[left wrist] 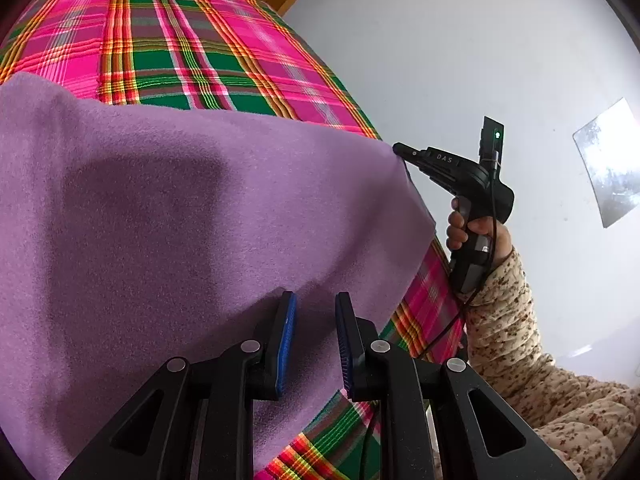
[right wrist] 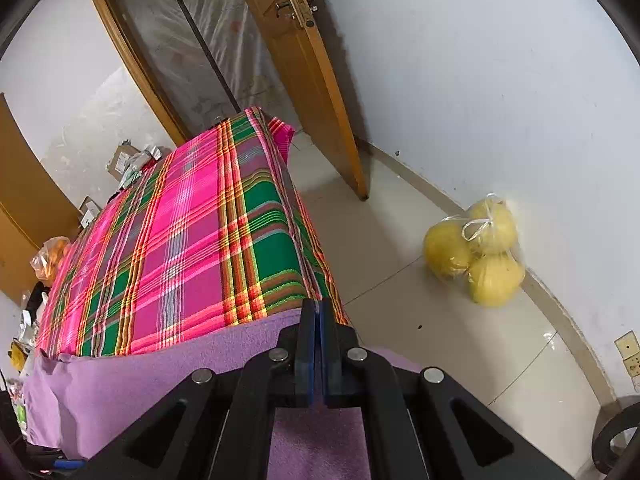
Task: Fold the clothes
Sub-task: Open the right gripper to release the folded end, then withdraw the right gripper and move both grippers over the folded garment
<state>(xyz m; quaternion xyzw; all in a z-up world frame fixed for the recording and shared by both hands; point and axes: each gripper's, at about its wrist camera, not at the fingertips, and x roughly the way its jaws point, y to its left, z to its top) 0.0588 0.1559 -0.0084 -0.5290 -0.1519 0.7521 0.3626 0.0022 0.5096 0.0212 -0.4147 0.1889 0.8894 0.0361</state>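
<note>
Right claw (right wrist: pixel 319 312) is clamped tight on a corner of the purple fleece cloth (left wrist: pixel 168 208), which lies draped over the plaid-covered surface (right wrist: pixel 192 232). Left claw (left wrist: pixel 316 308) hovers with jaws apart and nothing between them, over the cloth's near edge at 6 o'clock. My read: left should bite that edge, then both carry level toward 12 o'clock, cloth taut, corners aligned.

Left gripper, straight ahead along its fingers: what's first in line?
The purple cloth. The left gripper is open, and the cloth fills the view just past its fingertips, draped over the plaid-covered table. Likely contact almost at once, though depth is hard to judge through the fisheye.
</note>
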